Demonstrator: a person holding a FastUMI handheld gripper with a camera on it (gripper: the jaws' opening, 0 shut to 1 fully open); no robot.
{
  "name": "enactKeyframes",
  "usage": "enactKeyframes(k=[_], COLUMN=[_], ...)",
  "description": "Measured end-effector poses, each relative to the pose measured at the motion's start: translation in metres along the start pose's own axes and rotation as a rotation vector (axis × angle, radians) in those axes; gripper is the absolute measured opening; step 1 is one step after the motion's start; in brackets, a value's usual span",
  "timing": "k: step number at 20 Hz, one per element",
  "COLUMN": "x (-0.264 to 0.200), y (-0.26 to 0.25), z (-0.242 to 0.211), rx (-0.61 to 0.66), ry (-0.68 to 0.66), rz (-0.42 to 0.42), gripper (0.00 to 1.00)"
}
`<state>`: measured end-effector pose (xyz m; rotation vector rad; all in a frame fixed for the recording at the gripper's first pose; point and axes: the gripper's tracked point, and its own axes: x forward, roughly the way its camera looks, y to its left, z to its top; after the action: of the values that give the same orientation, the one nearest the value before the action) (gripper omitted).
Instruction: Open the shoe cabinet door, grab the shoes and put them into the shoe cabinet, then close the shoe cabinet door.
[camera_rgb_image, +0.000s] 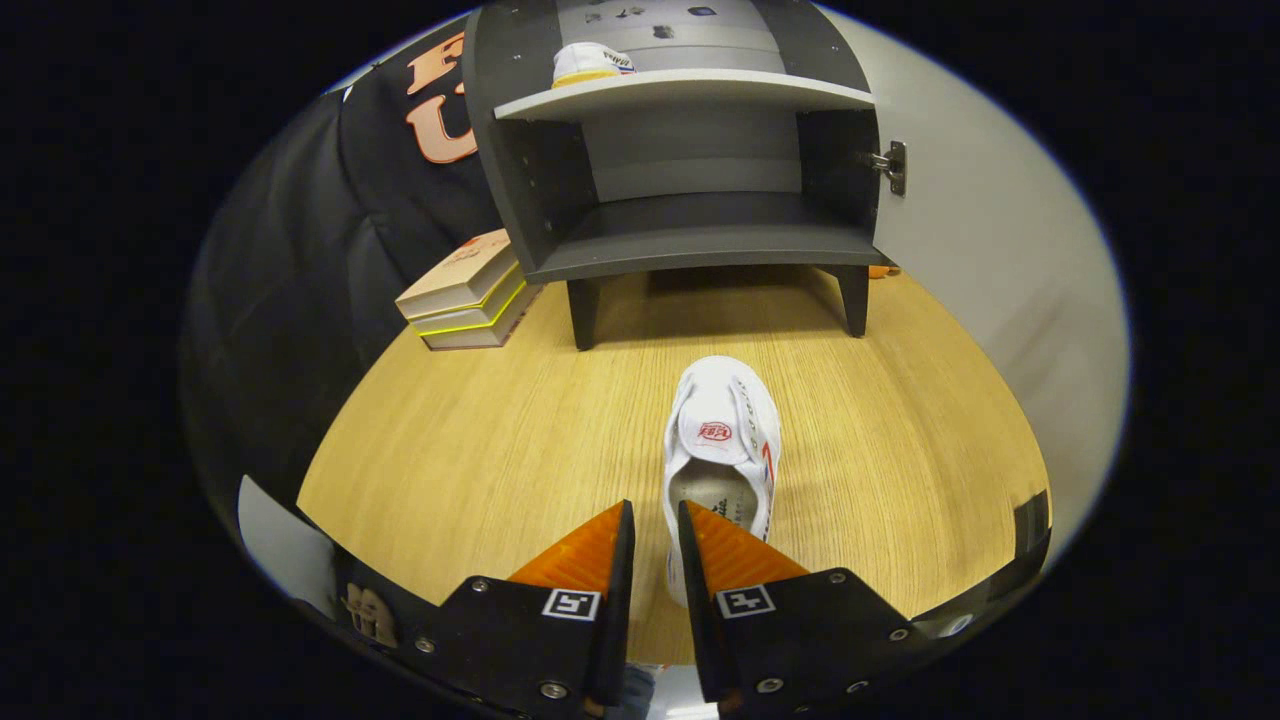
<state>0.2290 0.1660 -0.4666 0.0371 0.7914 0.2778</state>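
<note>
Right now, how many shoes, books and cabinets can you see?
White shoes: 2, one on the cabinet's upper shelf, one on the table just ahead of the nearly closed tongs.
Books: 2, stacked.
Shoe cabinets: 1, door open.
Total: 5.

Your counter (480, 440) looks like pale wood or wood-look laminate, fine straight grain, smooth with a soft sheen. The shoe (722, 440) ahead of you is white cloth, matt, with a woven-looking tongue patch and a paler insole; a second white shoe (590, 62) sits on the cabinet's upper shelf (690, 92). The shoe cabinet (690, 250) is grey board, matt and smooth, its shelf edge lighter. The open door (980, 260) is flat and matt, and its hinge (890, 165) is bright metal. The boxes (465, 295) beside the cabinet look like smooth cardboard.
</note>
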Motion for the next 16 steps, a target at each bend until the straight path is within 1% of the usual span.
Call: enactKeyframes(k=[2, 10, 12, 13, 14, 15, 16], x=[0.013, 0.067, 0.077, 0.078, 0.079, 0.077, 0.071], y=[0.002, -0.005, -0.012, -0.013, -0.014, -0.015, -0.017], z=[-0.004, 0.003, 0.007, 0.007, 0.008, 0.009, 0.013], rx=[0.020, 0.045, 0.053, 0.060, 0.067, 0.070, 0.078], ry=[0.024, 0.037, 0.020, 0.016, 0.011, 0.005, -0.008], rz=[0.024, 0.013, -0.009, -0.013, -0.016, -0.016, -0.022], gripper=[0.28, 0.28, 0.22, 0.15, 0.12, 0.05, 0.03])
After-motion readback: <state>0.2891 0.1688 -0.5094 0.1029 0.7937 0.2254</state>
